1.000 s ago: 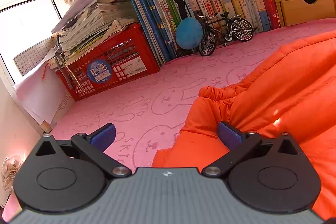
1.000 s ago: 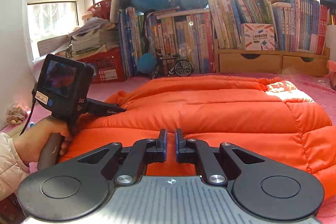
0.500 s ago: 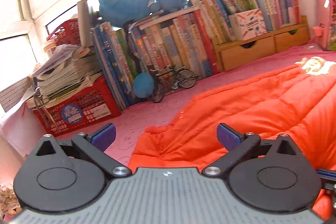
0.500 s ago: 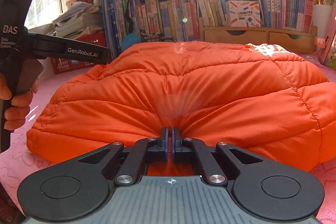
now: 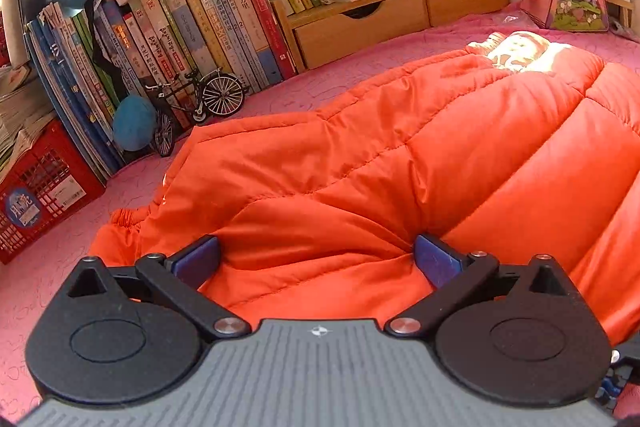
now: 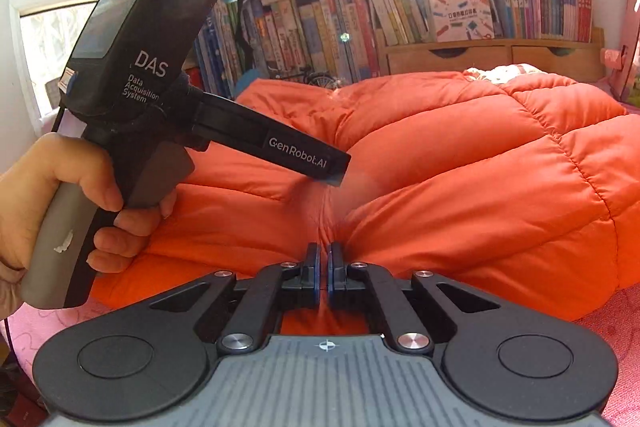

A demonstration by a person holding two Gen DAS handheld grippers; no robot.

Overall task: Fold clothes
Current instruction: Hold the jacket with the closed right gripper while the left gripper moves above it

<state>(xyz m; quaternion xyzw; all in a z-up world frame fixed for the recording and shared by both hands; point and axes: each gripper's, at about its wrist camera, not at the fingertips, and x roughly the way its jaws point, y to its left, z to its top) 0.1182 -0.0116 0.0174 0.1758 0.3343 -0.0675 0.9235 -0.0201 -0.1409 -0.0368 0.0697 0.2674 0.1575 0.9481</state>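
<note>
The right gripper (image 6: 324, 269) has its jaws almost closed, and a pinch of the orange jacket (image 6: 460, 179) is caught between them; the fabric gathers into a fold just in front of the tips. The left gripper (image 5: 316, 257) has its jaws wide apart, one finger on each side of a puffed part of the jacket (image 5: 380, 163), and it grips nothing. A hand (image 6: 60, 203) holds this gripper by its handle. The jacket lies spread on the pink mat (image 5: 72, 239). Behind it stand books (image 5: 192, 23), a toy bicycle (image 5: 196, 103) and a red crate (image 5: 40, 187).
</note>
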